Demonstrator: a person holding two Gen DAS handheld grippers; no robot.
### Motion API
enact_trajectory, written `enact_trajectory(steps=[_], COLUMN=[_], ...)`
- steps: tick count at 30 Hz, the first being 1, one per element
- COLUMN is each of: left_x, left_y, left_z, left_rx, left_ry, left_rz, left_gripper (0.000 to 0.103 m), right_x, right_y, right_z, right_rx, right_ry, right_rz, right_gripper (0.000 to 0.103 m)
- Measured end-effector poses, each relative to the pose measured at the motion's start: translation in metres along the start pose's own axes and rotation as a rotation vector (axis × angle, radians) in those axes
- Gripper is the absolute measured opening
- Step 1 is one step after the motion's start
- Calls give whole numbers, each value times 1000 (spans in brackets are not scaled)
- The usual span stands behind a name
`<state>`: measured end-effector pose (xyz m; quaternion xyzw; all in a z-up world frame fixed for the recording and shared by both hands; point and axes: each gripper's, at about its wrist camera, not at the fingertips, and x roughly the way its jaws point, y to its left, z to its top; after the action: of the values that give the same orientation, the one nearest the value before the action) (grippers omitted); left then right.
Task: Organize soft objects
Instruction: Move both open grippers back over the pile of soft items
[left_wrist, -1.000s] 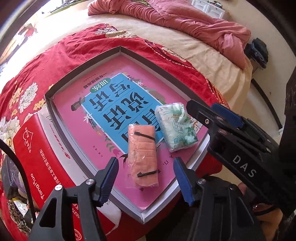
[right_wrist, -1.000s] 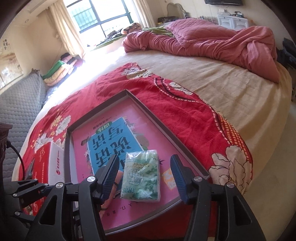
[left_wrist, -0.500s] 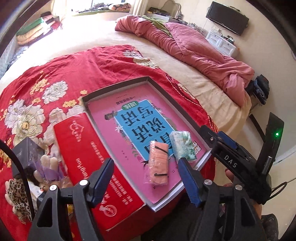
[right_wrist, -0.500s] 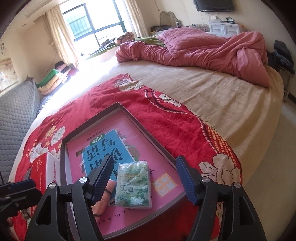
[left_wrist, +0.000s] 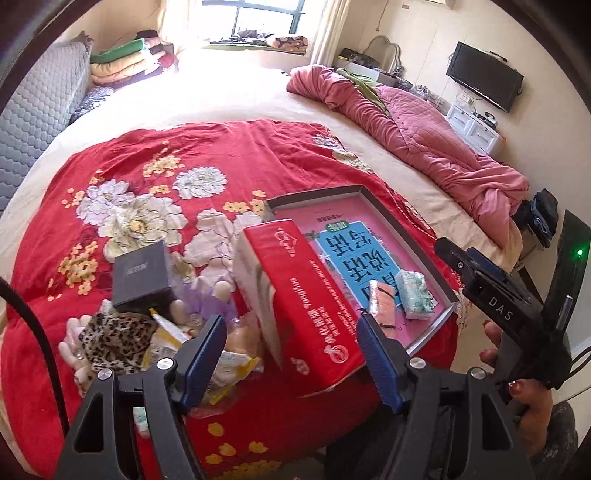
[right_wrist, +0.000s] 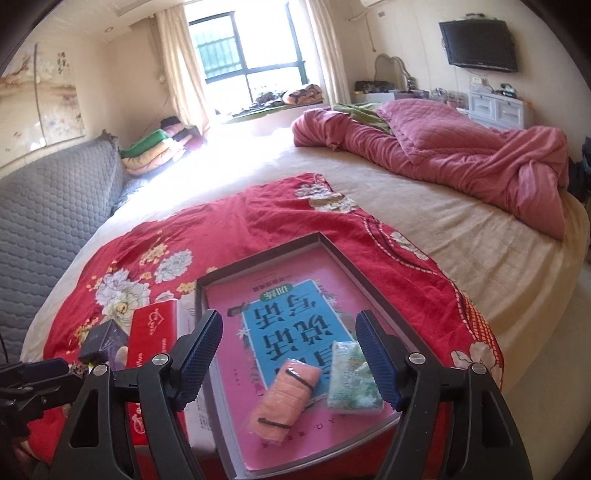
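Both jaws are seen spread & empty, having just been opening: left gripper (left_wrist: 291, 354) over the clutter, right gripper (right_wrist: 288, 354) above the shallow grey-rimmed cardboard tray (right_wrist: 258, 258). The peach folded cloth roll w/ black bands (right_wrist: 284, 395) and green-white plastic tissue pack (right_wrist: 351, 380) lie side by side at the tray's near end. Risk: the leopard-print fabric piece (left_wrist: 110, 343) could be dragged w/ neighbouring wrappers, as the pile is tangled. Items under the black square box (left_wrist: 140, 277) & beside the long red carton (left_wrist: 306, 302) can't be made out.
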<state>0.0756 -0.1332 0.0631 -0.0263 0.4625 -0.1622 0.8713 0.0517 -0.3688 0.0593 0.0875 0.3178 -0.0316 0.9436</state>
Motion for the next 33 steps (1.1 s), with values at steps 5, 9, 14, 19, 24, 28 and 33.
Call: enact_trajectory(steps=[5,9,14,19,24,28,33], left_x=[-23,-37,-53,-72,-88,-93,-92], left_y=[31,56,79,95,110,121,129], left_z=[-16,-28,-41,-46,-55,-64,-74], left_rx=[-44,-71,-120,-154,-184,-214,-245], left_ry=[-22,-39,-53,-75,-91,-85,-70], left_rz=[20,77,95,123,156,167,148], left_gripper=[73,73,73,73,76,76,76], right_x=[-12,-23,-30,-40,-47,-52,-54], right_y=[39,73,113,151,180,198,211], right_z=[5,7,6,-1,-5,-9,-18], right_rx=[-92,-157,-209,-295,-329,-362,-385], right_ry=[-1,-6,11,6,14,18,41], right_rz=[18,61,137,188,260,284,325], right_gripper=[77,77,77,77,77,77,78])
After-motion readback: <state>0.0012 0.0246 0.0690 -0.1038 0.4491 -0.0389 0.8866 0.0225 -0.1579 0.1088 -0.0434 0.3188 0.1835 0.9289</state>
